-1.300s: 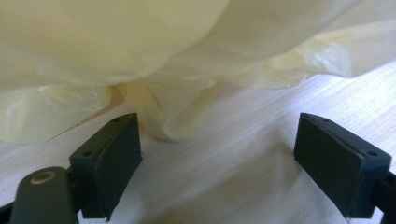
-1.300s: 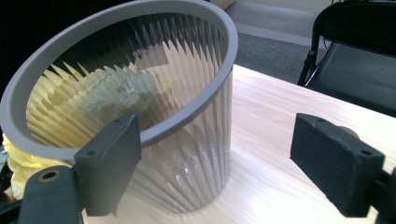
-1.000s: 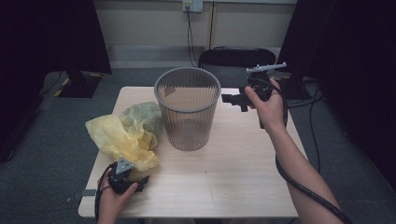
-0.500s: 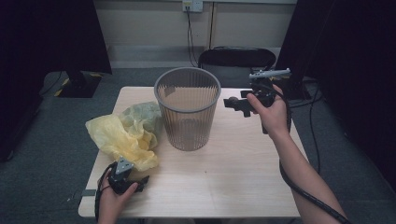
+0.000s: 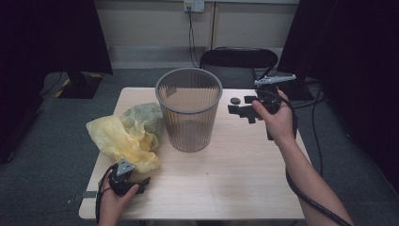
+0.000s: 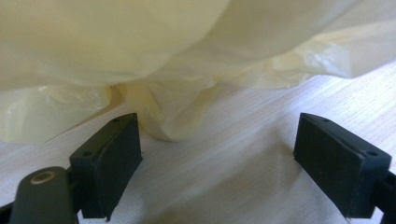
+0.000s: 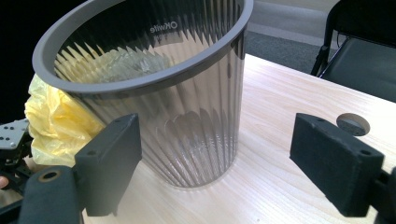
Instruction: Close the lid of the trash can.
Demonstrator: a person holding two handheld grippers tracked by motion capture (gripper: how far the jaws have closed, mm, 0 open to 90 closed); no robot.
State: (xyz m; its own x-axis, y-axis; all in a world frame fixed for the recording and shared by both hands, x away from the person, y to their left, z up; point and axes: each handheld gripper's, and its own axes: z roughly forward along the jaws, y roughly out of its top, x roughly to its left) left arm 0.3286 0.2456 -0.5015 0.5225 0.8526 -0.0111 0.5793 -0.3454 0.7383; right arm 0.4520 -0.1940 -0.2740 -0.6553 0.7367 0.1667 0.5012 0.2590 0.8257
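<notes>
The left gripper lies low on the table at its near left corner, held in the person's left hand, and its jaws stand spread with nothing between them. Just ahead of those jaws lies the yellow bag, a crumpled heap of thin plastic; in the left gripper view a fold of the bag hangs down to the wood close in front of the left jaw, near it but not pinched, while the rest of the plastic billows above and beyond both jaws. The right gripper is held up off the table in the right hand, at the far right side, and points across toward the bin. Its jaws are spread wide too and hold nothing. In the right gripper view the bin, a grey ribbed basket standing upright, sits ahead of the jaws and toward the left one, apart from both, and the bag shows beyond it, partly through its wall. A small dark round spot lies on the wood just past the right jaw. The bin stands between the two grippers, with the bag touching or nearly touching its left side, the side nearer the left gripper.
</notes>
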